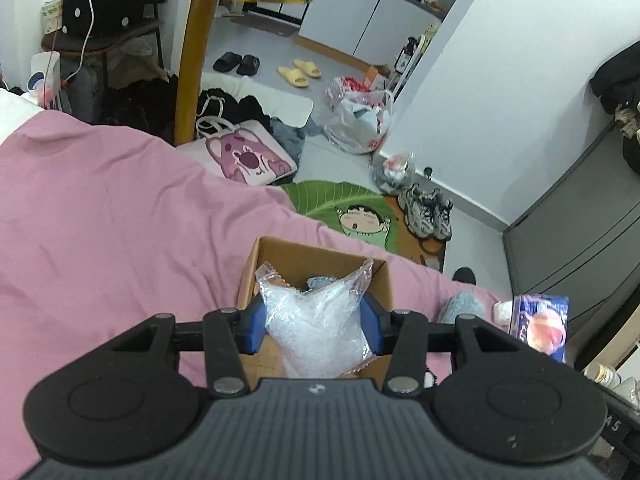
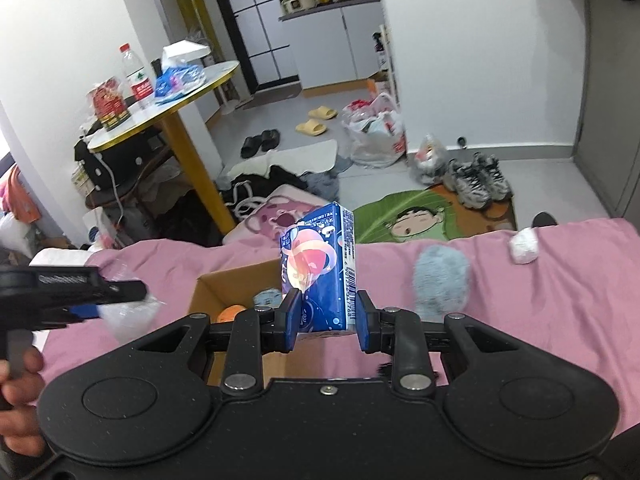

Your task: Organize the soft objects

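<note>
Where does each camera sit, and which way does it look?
Left wrist: on the left tongs, looking along them over the cardboard box on the pink bed; they clamp a clear plastic bag.
Right wrist: on the right tongs, facing the room, clamping a blue tissue pack; the person's hand shows.
Shared: box, tissue pack, leaf rug.

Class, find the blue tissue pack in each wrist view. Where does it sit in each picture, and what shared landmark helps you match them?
Left wrist view: the tissue pack is at the lower right edge, beyond the left gripper, which grips a clear bag.
Right wrist view: centre, the tissue pack stands upright, clamped in the right gripper.
Shared landmark: the cardboard box on the pink bedcover.
</note>
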Tool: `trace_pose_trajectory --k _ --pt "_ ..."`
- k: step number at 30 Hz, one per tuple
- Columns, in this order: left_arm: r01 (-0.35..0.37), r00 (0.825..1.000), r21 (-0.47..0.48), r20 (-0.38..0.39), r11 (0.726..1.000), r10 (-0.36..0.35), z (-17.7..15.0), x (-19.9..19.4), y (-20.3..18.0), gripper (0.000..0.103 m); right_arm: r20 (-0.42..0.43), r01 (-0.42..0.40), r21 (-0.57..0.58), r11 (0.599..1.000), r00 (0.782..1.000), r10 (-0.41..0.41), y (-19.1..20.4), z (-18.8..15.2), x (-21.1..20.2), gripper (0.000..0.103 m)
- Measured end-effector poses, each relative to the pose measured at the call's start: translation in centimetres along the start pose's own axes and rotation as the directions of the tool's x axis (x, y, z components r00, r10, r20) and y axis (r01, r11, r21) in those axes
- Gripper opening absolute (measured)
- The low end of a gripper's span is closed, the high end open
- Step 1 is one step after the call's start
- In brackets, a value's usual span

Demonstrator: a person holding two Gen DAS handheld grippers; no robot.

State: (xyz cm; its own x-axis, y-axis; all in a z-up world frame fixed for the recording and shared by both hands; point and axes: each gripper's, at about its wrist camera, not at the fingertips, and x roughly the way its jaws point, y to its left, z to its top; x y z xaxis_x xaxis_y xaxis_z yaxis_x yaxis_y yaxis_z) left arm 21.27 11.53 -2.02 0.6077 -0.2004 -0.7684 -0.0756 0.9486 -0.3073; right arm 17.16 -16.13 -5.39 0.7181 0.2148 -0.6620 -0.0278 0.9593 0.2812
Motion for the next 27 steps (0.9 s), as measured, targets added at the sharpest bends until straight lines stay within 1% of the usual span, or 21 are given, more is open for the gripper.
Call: trace_pose_trajectory --k 3,10,17,21,27 --pt "-0.002 1.000 -0.009 -0.024 1.000 0.002 -0.1 1.2 0.8 0.047 -0.022 -0.015 0.005 1.000 1.000 0.015 1.0 0.5 1.0 0.028" --pt "0.000 0.998 -0.023 -0.065 1.000 -0.001 0.2 4.1 2.2 0.047 -0.067 -0.031 -0.030 0.999 0.997 0.029 3.1 1.0 3.4 0.028" --pt "-0.009 0.992 -0.023 -0.125 1.000 0.006 0.3 7.1 2.9 0.047 -0.139 -0.048 -0.051 0.998 0.989 0.040 5.0 0.9 6.2 0.028" --pt "-0.039 0.985 -0.031 -0.172 0.999 0.033 0.5 8.8 2.9 0.047 -0.182 -0.049 -0.084 0.995 0.983 0.033 6.0 0.5 7.4 0.028" --pt "-0.048 0.976 -0.035 -0.213 0.998 0.040 0.6 10.7 2.6 0.047 -0.228 -0.024 -0.106 0.994 0.974 0.000 6.5 0.4 9.1 0.028"
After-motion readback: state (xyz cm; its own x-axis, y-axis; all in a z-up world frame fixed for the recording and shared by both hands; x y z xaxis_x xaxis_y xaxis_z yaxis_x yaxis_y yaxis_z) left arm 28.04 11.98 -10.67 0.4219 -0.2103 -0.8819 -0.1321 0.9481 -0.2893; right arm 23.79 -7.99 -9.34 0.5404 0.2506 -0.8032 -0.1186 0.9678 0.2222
